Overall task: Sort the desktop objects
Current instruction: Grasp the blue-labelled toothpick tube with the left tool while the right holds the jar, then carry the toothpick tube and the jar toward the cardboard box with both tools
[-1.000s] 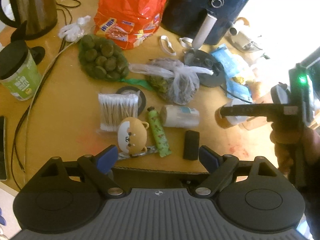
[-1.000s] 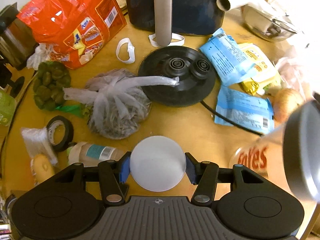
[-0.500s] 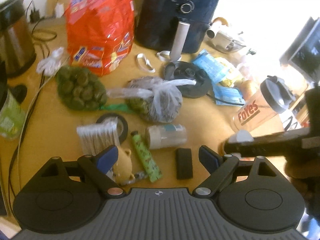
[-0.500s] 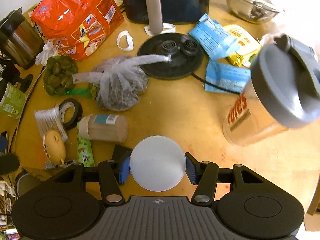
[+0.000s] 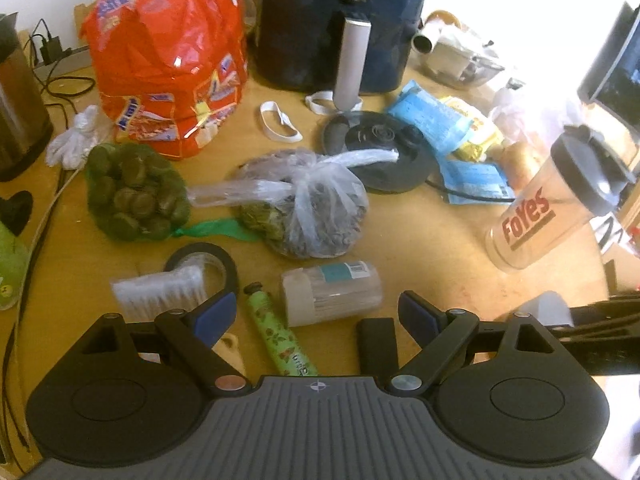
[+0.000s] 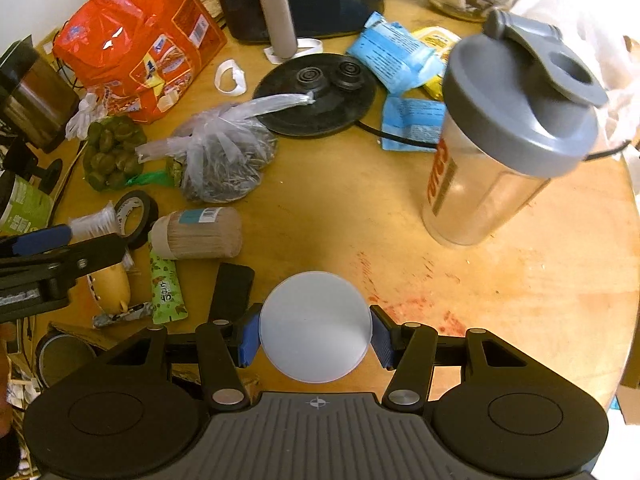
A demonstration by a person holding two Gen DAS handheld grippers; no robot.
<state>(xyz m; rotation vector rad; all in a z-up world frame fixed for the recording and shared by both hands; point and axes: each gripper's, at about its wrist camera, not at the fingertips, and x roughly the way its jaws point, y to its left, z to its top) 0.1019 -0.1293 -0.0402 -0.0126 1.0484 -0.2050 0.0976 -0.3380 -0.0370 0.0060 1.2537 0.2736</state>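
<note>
The left gripper (image 5: 316, 316) stands with its blue pads spread wide and nothing between them. Directly below its gap lie a green tube (image 5: 280, 338) and a small black block (image 5: 377, 344), side by side on the wooden table (image 5: 420, 248). Just ahead of the gap lies a clear toothpick canister (image 5: 331, 293) on its side. Ahead and to the left of the left pad are a pack of cotton swabs (image 5: 158, 290) and a black tape roll (image 5: 204, 258), the swabs overlapping the roll.

The right gripper (image 6: 315, 333) is closed on a white round lid (image 6: 315, 327), one blue pad pressing each side of its rim; the lid is held above the table. The black block sits just left of the left pad in this view, and the toothpick canister lies ahead and to the left of it. Ahead and to the right, well apart from the pads, a clear shaker bottle (image 6: 496, 140) with a grey cap stands upright.

Farther ahead of both grippers lie a knotted plastic bag (image 5: 308, 204), a green net bag (image 5: 134, 192), a black round base (image 6: 316, 92), blue packets (image 6: 396, 60), an orange snack bag (image 5: 168, 56) and a dark air fryer (image 5: 336, 20)
</note>
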